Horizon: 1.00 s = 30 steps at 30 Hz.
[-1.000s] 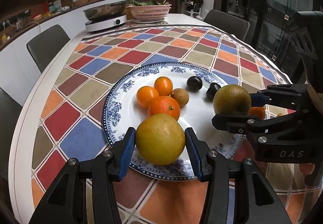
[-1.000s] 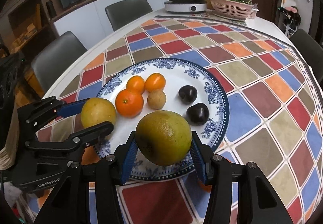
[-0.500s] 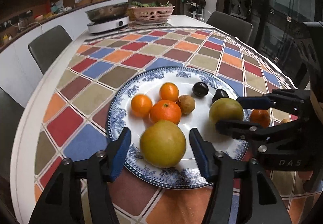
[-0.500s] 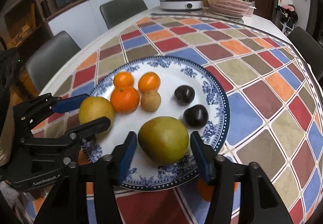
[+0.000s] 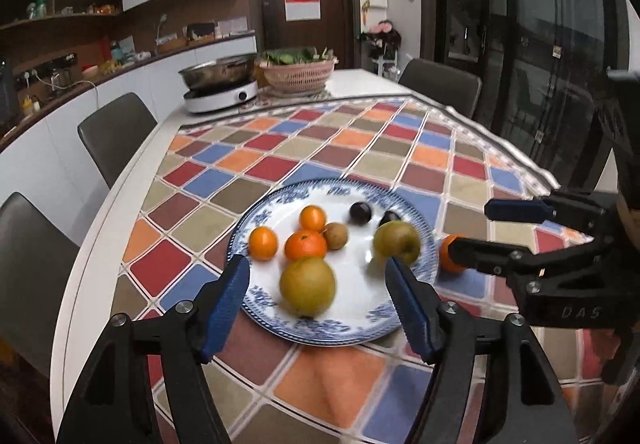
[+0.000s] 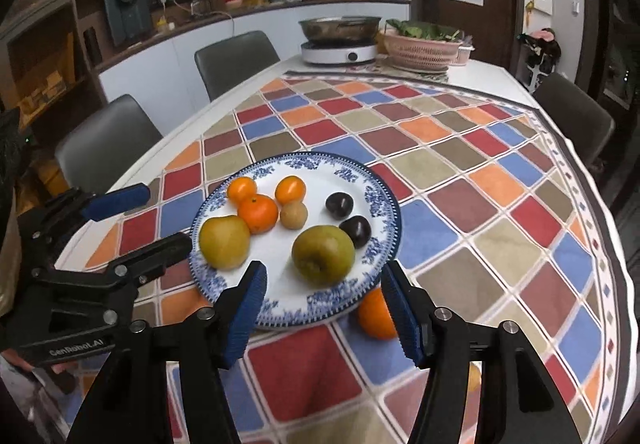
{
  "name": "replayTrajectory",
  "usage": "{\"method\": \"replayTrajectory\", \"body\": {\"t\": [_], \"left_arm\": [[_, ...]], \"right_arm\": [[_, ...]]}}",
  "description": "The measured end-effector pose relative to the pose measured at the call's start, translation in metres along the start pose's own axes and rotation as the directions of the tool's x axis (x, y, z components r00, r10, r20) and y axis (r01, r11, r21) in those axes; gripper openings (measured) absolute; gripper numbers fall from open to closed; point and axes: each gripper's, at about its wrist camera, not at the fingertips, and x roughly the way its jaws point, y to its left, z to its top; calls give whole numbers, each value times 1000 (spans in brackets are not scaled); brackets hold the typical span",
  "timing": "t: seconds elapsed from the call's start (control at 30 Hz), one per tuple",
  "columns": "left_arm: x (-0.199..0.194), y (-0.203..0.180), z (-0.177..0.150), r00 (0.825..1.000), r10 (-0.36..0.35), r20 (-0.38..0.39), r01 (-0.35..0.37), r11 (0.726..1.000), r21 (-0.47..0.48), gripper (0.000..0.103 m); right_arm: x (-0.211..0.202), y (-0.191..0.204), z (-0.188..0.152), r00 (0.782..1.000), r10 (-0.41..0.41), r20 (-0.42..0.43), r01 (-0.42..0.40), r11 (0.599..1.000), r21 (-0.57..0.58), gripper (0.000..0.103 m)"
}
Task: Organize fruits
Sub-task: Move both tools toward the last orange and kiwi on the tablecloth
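A blue-and-white plate (image 5: 360, 328) (image 6: 304, 308) holds a yellow pear (image 5: 307, 286) (image 6: 224, 242), a green pear (image 5: 397, 243) (image 6: 323, 255), three oranges, a small brown fruit (image 6: 293, 215) and two dark plums (image 6: 358, 230). My left gripper (image 5: 318, 304) is open and empty, just behind the yellow pear. My right gripper (image 6: 322, 308) is open and empty, just behind the green pear. One orange (image 6: 376, 318) (image 5: 450, 254) lies on the tablecloth beside the plate's rim.
The table has a checkered cloth (image 6: 480, 203). A hot-pot cooker (image 5: 218, 85) and a pink basket of greens (image 5: 298, 73) stand at the far end. Chairs (image 5: 116, 131) line both sides. The table edge runs along the left.
Both grippers opened, let go of their pears onto the plate, and drew back and up from it. The pears now rest on the plate.
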Motion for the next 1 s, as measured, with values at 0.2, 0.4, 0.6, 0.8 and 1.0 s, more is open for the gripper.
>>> {"method": "replayTrajectory", "body": {"t": [0.2,0.4,0.6,0.8,1.0], "left_arm": [[-27,-21,3,998,-15,53,15,1000,-1,76],[-39,-46,3,996,-28,84,26,999,27,78],[-39,-70,1,992,-56,117,47,996,80,78],[-25,-92,0,988,-104,118,85,985,151,78],[3,-106,-2,985,-151,80,129,964,234,77]], "right_arm": [[-39,-8,-11,998,-21,57,19,999,33,63],[-67,-20,-22,994,-57,95,52,997,53,63],[-84,-35,-36,988,-107,112,100,993,69,63],[-89,-53,-55,984,-143,102,133,986,101,63],[-75,-70,-71,987,-150,53,140,979,150,63]]}}
